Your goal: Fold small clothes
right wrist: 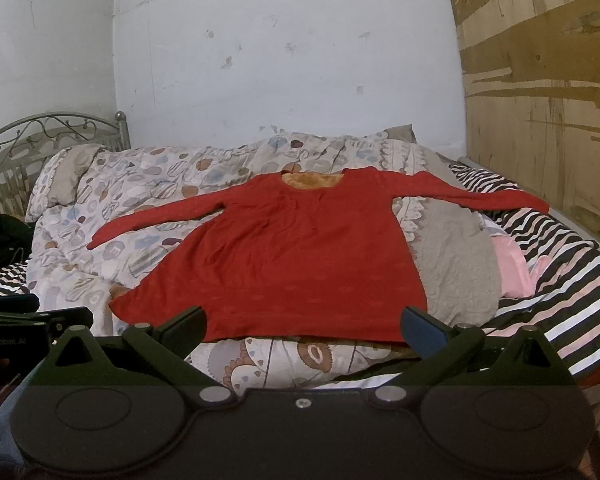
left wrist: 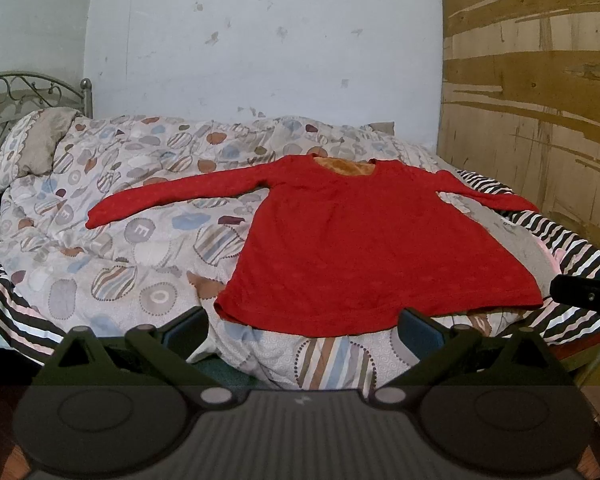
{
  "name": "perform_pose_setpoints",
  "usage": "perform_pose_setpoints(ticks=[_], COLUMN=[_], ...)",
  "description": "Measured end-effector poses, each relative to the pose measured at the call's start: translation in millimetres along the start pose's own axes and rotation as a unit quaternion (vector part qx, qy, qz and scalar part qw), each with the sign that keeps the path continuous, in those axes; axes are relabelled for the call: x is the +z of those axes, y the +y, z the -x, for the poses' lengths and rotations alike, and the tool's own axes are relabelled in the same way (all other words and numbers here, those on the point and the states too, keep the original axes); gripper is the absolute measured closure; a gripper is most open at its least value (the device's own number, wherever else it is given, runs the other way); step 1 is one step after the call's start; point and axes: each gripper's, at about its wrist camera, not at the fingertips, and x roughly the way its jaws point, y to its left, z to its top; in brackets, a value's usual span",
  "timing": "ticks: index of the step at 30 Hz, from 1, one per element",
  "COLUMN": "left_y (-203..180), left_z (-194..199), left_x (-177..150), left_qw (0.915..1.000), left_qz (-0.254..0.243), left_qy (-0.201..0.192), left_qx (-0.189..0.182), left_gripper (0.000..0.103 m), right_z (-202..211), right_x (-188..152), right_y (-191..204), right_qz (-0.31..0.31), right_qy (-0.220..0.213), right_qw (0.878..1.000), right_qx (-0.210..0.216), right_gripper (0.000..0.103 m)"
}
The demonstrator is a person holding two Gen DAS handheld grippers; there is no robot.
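A red long-sleeved top [left wrist: 352, 240] lies flat on the bed, neck away from me, both sleeves spread out; it also shows in the right wrist view [right wrist: 300, 256]. An orange lining shows at its neck [left wrist: 346, 168]. My left gripper [left wrist: 302, 330] is open and empty, just short of the hem's near edge. My right gripper [right wrist: 304, 328] is open and empty, just short of the hem. The right gripper's tip shows at the right edge of the left wrist view [left wrist: 584, 292]. The left gripper shows at the left edge of the right wrist view [right wrist: 28, 320].
The top rests on a patterned quilt [left wrist: 112, 240] over a black, white and pink striped sheet [right wrist: 560, 280]. A grey quilted cloth [right wrist: 452, 264] lies right of the top. A metal headboard [right wrist: 28, 140] stands at the left. A wooden panel wall [left wrist: 540, 120] runs along the right.
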Motion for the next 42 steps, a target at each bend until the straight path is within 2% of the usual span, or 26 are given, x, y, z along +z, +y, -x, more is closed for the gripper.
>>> perform_pose_setpoints(ticks=[14, 29, 33, 41, 42], left_y=[0.7, 5.7, 8.7, 25.1, 27.2], left_z=[-1.8, -10.4, -18.5, -48.4, -53.7], left_x=[-2.0, -0.9, 1.2, 14.0, 18.0], left_qw=[0.9999, 0.9996, 0.9988, 0.9949, 0.9943], left_qz=[-0.001, 0.009, 0.015, 0.029, 0.029], left_qy=[0.010, 0.029, 0.047, 0.096, 0.102], left_qx=[0.001, -0.002, -0.004, 0.009, 0.015], left_gripper=[0.000, 0.000, 0.000, 0.000, 0.000], right_z=[-0.4, -14.9, -23.2, -57.7, -64.0], right_x=[-2.5, -9.4, -7.1, 6.4, 10.7], right_y=[1.0, 4.9, 9.6, 13.5, 13.8], right_qz=[-0.003, -0.003, 0.003, -0.007, -0.013], right_qy=[0.003, 0.031, 0.036, 0.086, 0.094], right_qw=[1.000, 1.000, 0.999, 0.996, 0.995], right_qx=[0.004, 0.005, -0.010, 0.000, -0.008], right_gripper=[0.000, 0.000, 0.000, 0.000, 0.000])
